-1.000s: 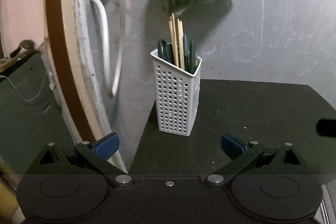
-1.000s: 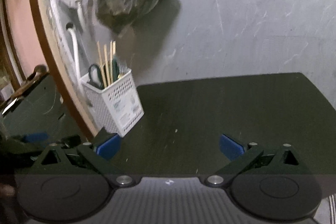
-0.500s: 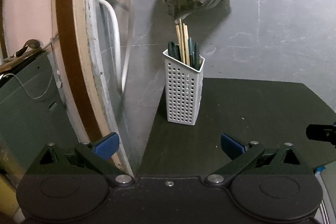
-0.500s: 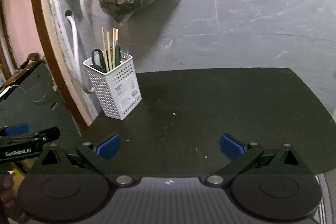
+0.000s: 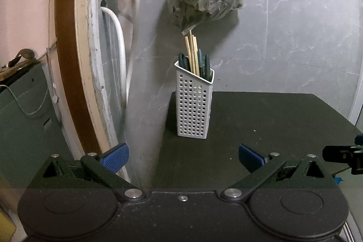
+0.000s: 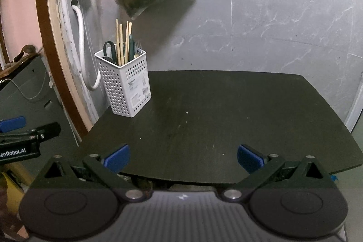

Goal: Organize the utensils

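white utensil holder (image 6: 124,82) upright at far-left corner of dark table (image 6: 226,119), chopsticks (image 6: 122,42) inside. left gripper (image 5: 183,157), right gripper (image 6: 183,157) near holder, fingers wide, empty.

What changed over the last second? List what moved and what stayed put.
Both claws pulled back from the white utensil holder; it looks smaller and farther in both views. The left claw and right claw stay open and empty. Holder, chopsticks and scissors unmoved.

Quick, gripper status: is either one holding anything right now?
Left gripper: open, holding nothing.
Right gripper: open, holding nothing.
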A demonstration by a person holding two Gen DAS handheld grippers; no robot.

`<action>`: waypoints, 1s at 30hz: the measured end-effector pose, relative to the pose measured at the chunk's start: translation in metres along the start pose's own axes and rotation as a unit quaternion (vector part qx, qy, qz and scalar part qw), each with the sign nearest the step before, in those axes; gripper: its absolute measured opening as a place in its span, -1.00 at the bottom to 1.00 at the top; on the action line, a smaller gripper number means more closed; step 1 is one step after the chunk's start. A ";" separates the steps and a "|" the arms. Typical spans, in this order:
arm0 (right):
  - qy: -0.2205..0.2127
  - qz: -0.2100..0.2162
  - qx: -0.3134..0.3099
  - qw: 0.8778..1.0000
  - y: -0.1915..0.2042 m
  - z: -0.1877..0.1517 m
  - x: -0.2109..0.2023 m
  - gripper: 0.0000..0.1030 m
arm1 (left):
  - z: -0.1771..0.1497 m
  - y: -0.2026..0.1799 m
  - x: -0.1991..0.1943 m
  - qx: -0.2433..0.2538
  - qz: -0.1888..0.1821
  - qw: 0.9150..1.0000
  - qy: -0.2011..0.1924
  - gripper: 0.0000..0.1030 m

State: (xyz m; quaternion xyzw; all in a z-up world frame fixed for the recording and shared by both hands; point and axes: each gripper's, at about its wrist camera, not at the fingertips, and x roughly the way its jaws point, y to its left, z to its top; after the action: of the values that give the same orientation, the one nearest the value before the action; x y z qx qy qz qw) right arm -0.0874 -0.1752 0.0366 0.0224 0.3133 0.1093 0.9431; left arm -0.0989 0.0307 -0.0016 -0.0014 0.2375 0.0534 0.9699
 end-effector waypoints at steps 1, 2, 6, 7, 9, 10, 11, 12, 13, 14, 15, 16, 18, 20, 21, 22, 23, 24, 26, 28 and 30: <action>0.000 -0.002 0.001 1.000 0.000 0.000 0.000 0.99 | 0.000 0.000 0.000 0.000 -0.001 1.000 0.001 0.99; -0.001 -0.004 0.002 1.000 0.000 0.000 -0.001 0.99 | 0.000 0.000 0.000 0.001 -0.001 1.000 0.002 0.99; -0.001 -0.010 0.006 1.000 0.000 0.000 -0.001 0.99 | 0.000 0.000 -0.001 0.003 -0.004 1.000 0.000 0.99; 0.000 -0.010 0.007 1.000 -0.001 0.000 -0.001 1.00 | 0.000 0.000 -0.001 0.003 -0.005 1.000 0.000 0.99; 0.000 -0.012 0.007 1.000 -0.001 0.000 -0.001 0.99 | 0.000 -0.001 -0.001 0.004 -0.006 1.000 0.000 0.99; 0.001 -0.012 0.007 1.000 -0.001 0.000 -0.001 0.99 | 0.000 -0.001 -0.001 0.004 -0.006 1.000 0.000 0.99; 0.001 -0.012 0.007 1.000 -0.001 0.000 -0.001 0.99 | 0.000 -0.001 -0.001 0.004 -0.006 1.000 0.000 0.99; 0.001 -0.013 0.007 1.000 -0.001 0.000 -0.001 0.99 | 0.000 -0.001 -0.001 0.004 -0.006 1.000 -0.001 0.99; 0.000 -0.014 0.007 1.000 -0.001 0.000 -0.002 0.99 | 0.000 -0.001 -0.001 0.004 -0.006 1.000 -0.001 0.99; 0.000 -0.014 0.006 1.000 0.000 0.000 -0.002 0.99 | 0.000 -0.001 -0.001 0.004 -0.006 1.000 0.000 0.99; 0.000 -0.014 0.006 1.000 0.000 0.000 -0.002 0.99 | 0.000 -0.001 -0.001 0.004 -0.006 1.000 0.000 0.99; 0.000 -0.015 0.006 1.000 0.000 0.000 -0.002 0.99 | 0.000 -0.001 -0.001 0.004 -0.006 1.000 -0.001 0.99; 0.000 -0.015 0.006 1.000 0.000 0.000 -0.002 0.99 | 0.000 0.000 -0.001 0.004 -0.006 1.000 -0.001 0.99; 0.000 -0.015 0.006 1.000 0.001 0.000 -0.002 1.00 | 0.000 0.000 0.000 0.004 -0.006 1.000 0.000 0.99; 0.000 -0.015 0.005 1.000 0.000 0.000 -0.002 1.00 | 0.000 0.000 0.000 0.004 -0.007 1.000 0.000 0.99; 0.000 -0.016 0.005 1.000 0.001 0.000 -0.002 1.00 | 0.001 0.001 0.000 0.004 -0.007 1.000 0.000 0.99; 0.000 -0.016 0.005 1.000 0.000 0.000 -0.002 1.00 | 0.001 0.001 0.000 0.004 -0.007 1.000 0.000 0.99; 0.000 -0.015 0.006 1.000 0.000 0.000 -0.002 1.00 | 0.001 0.001 0.000 0.005 -0.008 1.000 0.000 0.99; 0.000 -0.016 0.005 1.000 0.001 0.000 -0.002 1.00 | 0.001 0.001 0.000 0.004 -0.007 1.000 0.001 0.99; 0.000 -0.015 0.005 1.000 0.000 0.000 -0.002 1.00 | 0.001 0.001 0.000 0.004 -0.007 1.000 0.000 0.99; 0.000 -0.015 0.005 1.000 0.000 0.000 -0.002 1.00 | 0.001 0.001 0.000 0.004 -0.007 1.000 0.001 0.99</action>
State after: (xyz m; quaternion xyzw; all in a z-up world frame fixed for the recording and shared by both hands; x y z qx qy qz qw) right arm -0.0884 -0.1755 0.0379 0.0226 0.3141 0.0933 0.9445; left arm -0.0986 0.0314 -0.0007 0.0008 0.2383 0.0453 0.9701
